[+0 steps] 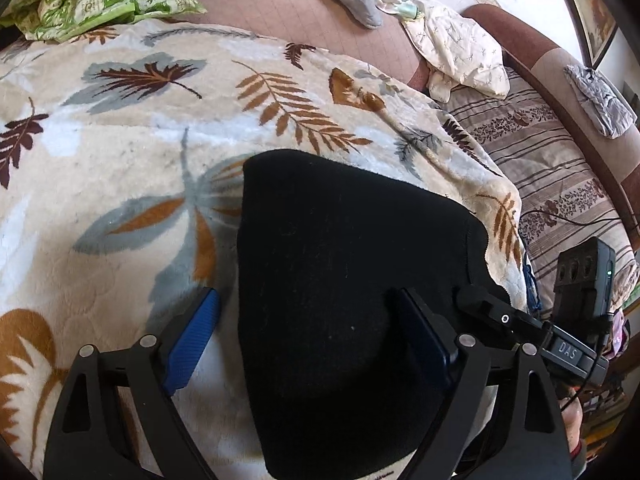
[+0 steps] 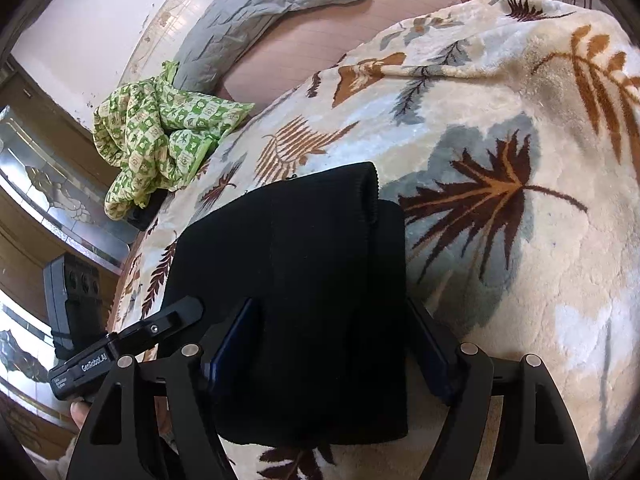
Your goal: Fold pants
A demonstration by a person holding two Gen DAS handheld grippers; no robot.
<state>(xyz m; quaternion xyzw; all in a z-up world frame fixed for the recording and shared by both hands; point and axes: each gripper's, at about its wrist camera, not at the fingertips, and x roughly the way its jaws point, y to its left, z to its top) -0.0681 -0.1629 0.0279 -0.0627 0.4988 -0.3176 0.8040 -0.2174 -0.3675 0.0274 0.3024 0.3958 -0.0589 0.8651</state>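
Black pants (image 1: 340, 264) on a cream blanket (image 1: 120, 160) patterned with brown and grey leaves.

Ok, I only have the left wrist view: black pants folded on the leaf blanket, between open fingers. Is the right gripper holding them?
Observer: No. The right gripper is open, one finger on either side of the pants.
Operator: Any edge I can't see?
Observer: A ribbed band ends the top layer, short of the layer beneath.
Operator: Anything off to the side?
Observer: A wood-and-glass cabinet.
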